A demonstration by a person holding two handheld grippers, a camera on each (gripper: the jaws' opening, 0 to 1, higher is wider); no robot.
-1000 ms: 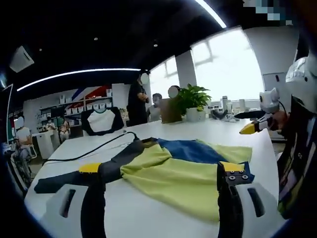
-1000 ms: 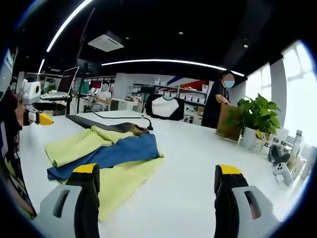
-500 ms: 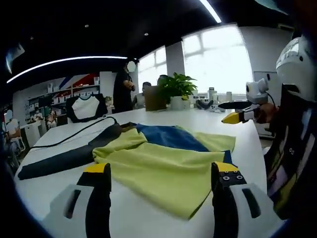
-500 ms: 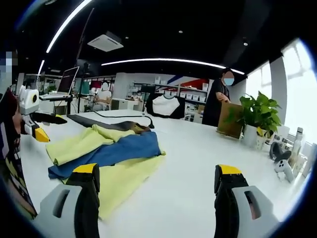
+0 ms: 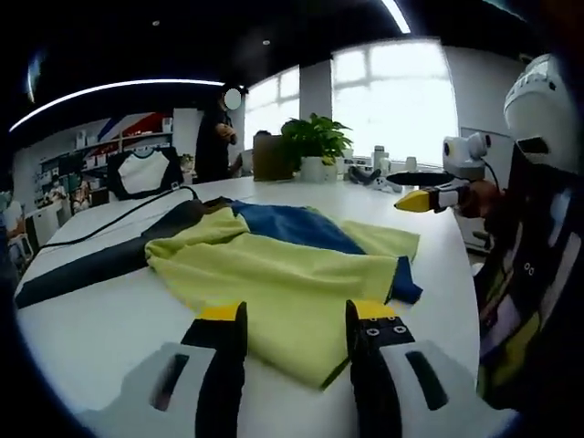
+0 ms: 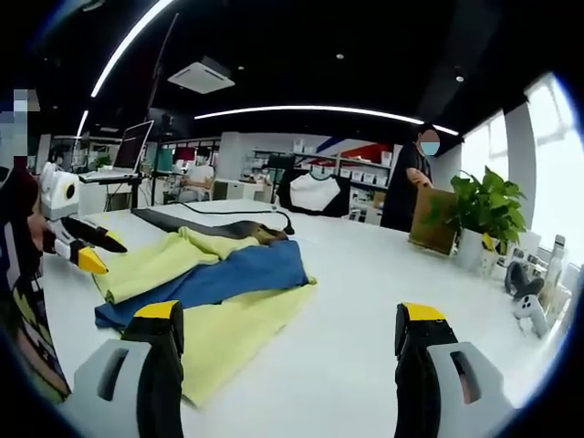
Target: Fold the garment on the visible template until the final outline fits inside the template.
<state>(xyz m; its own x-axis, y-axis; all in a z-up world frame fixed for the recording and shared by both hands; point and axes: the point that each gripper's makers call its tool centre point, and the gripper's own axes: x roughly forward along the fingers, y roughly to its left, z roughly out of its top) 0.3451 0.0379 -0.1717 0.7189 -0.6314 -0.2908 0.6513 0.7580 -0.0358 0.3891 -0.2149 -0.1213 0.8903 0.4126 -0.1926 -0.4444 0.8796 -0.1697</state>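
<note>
Yellow-tipped left tongs [image 5: 294,315] are hanging narrowed, gripping nothing, just over the near hem of the yellow-and-blue garment [image 5: 274,274]. Right tongs [image 6: 290,318] are sitting wide apart w/ nothing between, garment off to their left. Garment is lying on the white surface [image 6: 383,274], partly folded, prob. several folds left; template is hard to make out, poss. the dark strip [image 5: 100,260] beside it.

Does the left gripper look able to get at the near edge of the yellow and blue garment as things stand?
Probably yes. The left gripper hangs over the garment, its near hem lying between the partly open jaws, with bare table alongside and nothing in between.
</note>
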